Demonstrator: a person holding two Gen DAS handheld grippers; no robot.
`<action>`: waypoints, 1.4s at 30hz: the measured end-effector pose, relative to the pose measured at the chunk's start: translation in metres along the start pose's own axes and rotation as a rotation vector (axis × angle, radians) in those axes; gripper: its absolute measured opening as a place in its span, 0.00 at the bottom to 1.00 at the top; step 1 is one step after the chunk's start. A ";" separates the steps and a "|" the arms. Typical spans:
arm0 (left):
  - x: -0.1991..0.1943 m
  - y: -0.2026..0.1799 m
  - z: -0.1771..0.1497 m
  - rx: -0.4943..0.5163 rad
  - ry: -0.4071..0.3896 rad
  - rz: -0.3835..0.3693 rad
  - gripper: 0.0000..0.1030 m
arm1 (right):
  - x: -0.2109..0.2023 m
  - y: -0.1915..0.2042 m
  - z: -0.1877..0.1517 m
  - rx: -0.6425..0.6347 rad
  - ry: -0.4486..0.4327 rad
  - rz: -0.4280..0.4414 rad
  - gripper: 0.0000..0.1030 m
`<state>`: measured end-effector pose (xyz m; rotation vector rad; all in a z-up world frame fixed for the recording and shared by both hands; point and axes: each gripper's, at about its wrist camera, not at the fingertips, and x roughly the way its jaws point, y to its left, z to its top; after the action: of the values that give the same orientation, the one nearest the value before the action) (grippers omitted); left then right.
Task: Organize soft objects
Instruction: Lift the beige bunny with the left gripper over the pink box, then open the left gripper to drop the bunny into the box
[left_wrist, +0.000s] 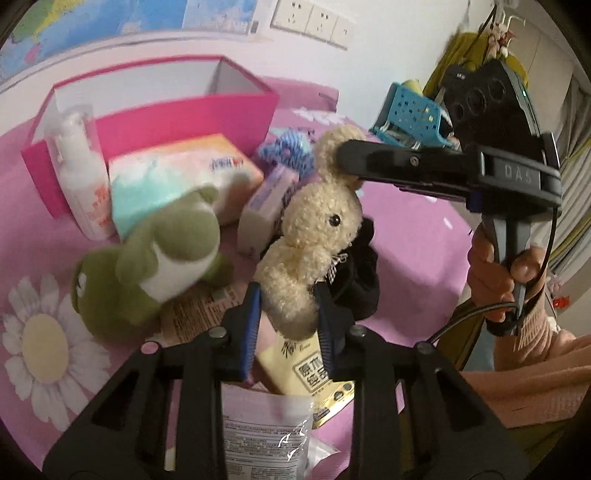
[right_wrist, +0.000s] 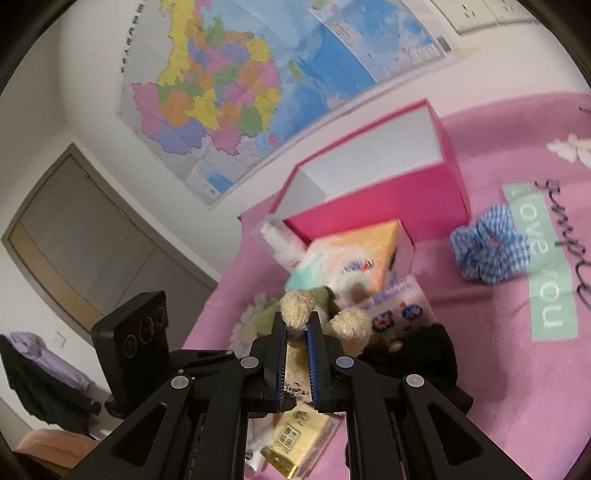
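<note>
A cream plush bunny (left_wrist: 314, 236) hangs above the pink bedspread. My left gripper (left_wrist: 290, 317) is shut on its lower body. My right gripper (left_wrist: 351, 162) comes in from the right and is shut on one ear; in the right wrist view the ear (right_wrist: 297, 308) sticks out between the right gripper's (right_wrist: 297, 332) blue pads. A green plush frog (left_wrist: 147, 266) lies to the left on the bed. A black soft item (left_wrist: 360, 284) lies behind the bunny. A blue checked scrunchie (right_wrist: 487, 249) lies near the open pink box (left_wrist: 184, 122).
A tissue pack (left_wrist: 177, 184), a white pump bottle (left_wrist: 85, 184), a small purple packet (left_wrist: 266, 206), a yellow packet (left_wrist: 306, 373) and a clear bag (left_wrist: 266, 435) lie on the bed. A blue toy basket (left_wrist: 410, 114) stands at the far right.
</note>
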<state>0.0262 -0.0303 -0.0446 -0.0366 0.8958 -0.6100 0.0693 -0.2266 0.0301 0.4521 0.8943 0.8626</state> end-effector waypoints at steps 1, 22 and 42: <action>-0.005 -0.001 0.005 0.001 -0.015 0.003 0.29 | -0.003 0.004 0.003 -0.009 -0.012 0.006 0.09; -0.010 0.038 0.138 0.049 -0.103 0.203 0.29 | 0.018 -0.006 0.125 -0.045 -0.156 0.015 0.09; 0.068 0.083 0.187 0.024 0.049 0.354 0.29 | 0.090 -0.071 0.147 -0.010 -0.011 -0.297 0.31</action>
<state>0.2365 -0.0371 0.0024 0.1564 0.9160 -0.2924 0.2534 -0.1962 0.0225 0.3047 0.9194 0.5926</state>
